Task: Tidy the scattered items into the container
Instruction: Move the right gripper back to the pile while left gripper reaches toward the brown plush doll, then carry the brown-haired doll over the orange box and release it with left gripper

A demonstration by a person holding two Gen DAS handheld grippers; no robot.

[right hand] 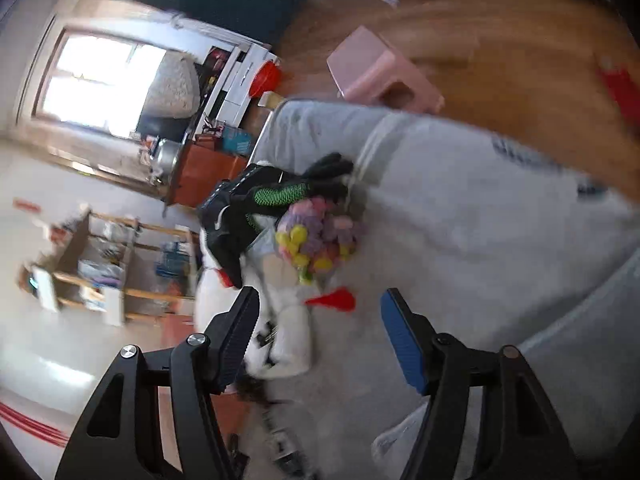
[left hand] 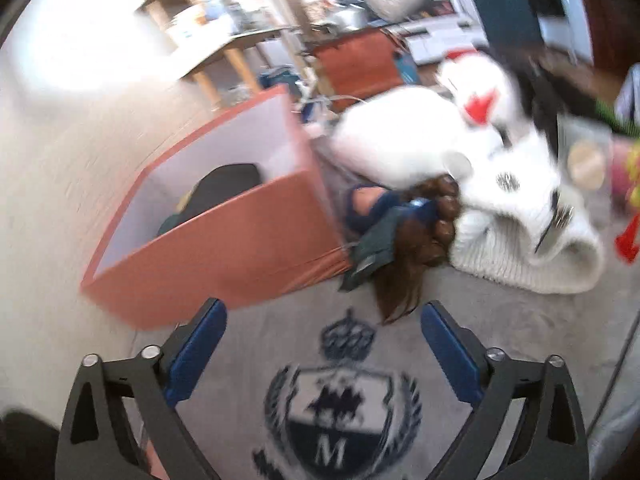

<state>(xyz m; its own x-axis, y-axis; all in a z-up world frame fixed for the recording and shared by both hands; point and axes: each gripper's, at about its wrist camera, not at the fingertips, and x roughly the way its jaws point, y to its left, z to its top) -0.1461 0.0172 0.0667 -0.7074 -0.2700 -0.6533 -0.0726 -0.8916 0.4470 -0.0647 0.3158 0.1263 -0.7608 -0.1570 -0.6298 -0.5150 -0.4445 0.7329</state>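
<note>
On the left of the left wrist view, an orange fabric bin [left hand: 224, 240] with a pale lining sits on the carpet, tilted in the frame. Inside it lie dark items [left hand: 224, 188], one black and one dark green, too blurred to name. Just right of the bin, touching its corner, is a heap: a doll with long brown hair [left hand: 404, 264], dark blue and green cloth [left hand: 372, 216], a white knitted hat [left hand: 528, 256] and a white plush toy [left hand: 420, 136] with red marks. These scattered things lie outside the bin.

The grey rug [left hand: 480, 320] carries a dark blue crest [left hand: 340, 396]. Behind stand a wooden shelf unit [left hand: 208, 40] and an orange cabinet [left hand: 360, 64].

The left hand-held gripper [left hand: 323, 320] has its blue pads wide apart, with nothing between them.

In the right wrist view, a bag of pastel pieces [right hand: 316, 236], black gloves with green mesh [right hand: 280, 196] and a red plastic piece [right hand: 332, 300] lie on the rug; a pink stool [right hand: 380, 72] stands on the wood floor [right hand: 500, 32]. The right hand-held gripper [right hand: 320, 320] is spread, empty.
</note>
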